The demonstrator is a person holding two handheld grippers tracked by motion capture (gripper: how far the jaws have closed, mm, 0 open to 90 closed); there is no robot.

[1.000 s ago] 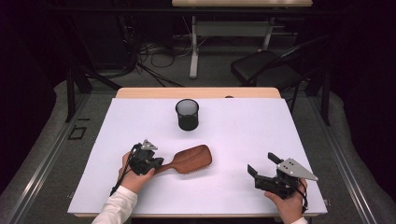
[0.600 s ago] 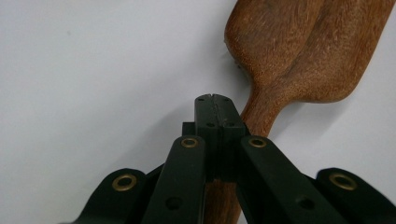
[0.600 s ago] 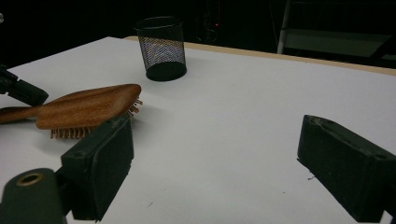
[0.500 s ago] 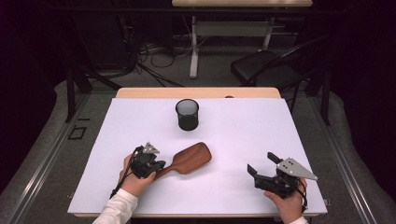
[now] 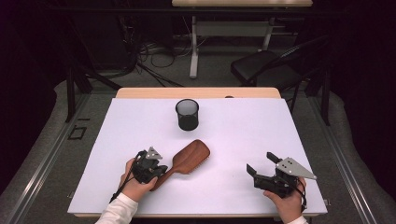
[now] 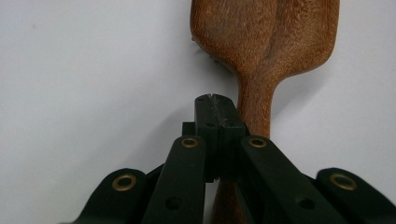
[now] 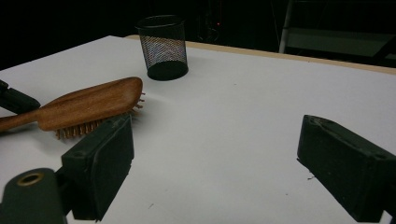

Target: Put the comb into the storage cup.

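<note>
A wooden hairbrush (image 5: 192, 156) lies bristles down on the white table (image 5: 243, 130), left of centre, with its handle toward the near edge. My left gripper (image 5: 158, 171) sits over that handle. In the left gripper view the jaws (image 6: 215, 105) are pressed together, and the hairbrush (image 6: 266, 42) handle runs beneath and just right of them, not between them. My right gripper (image 5: 260, 162) rests open near the front right edge, nothing between its jaws (image 7: 219, 154). The hairbrush (image 7: 88, 107) lies to its left.
A black mesh pen cup (image 5: 187, 114) stands upright at the back middle of the table; the right gripper view has the cup (image 7: 162, 46) beyond the brush. A black chair (image 5: 271, 70) and desk legs stand on the floor past the far edge.
My left gripper has slid a little toward the near edge along the handle, and the brush has turned slightly. The right gripper has stayed where it was.
</note>
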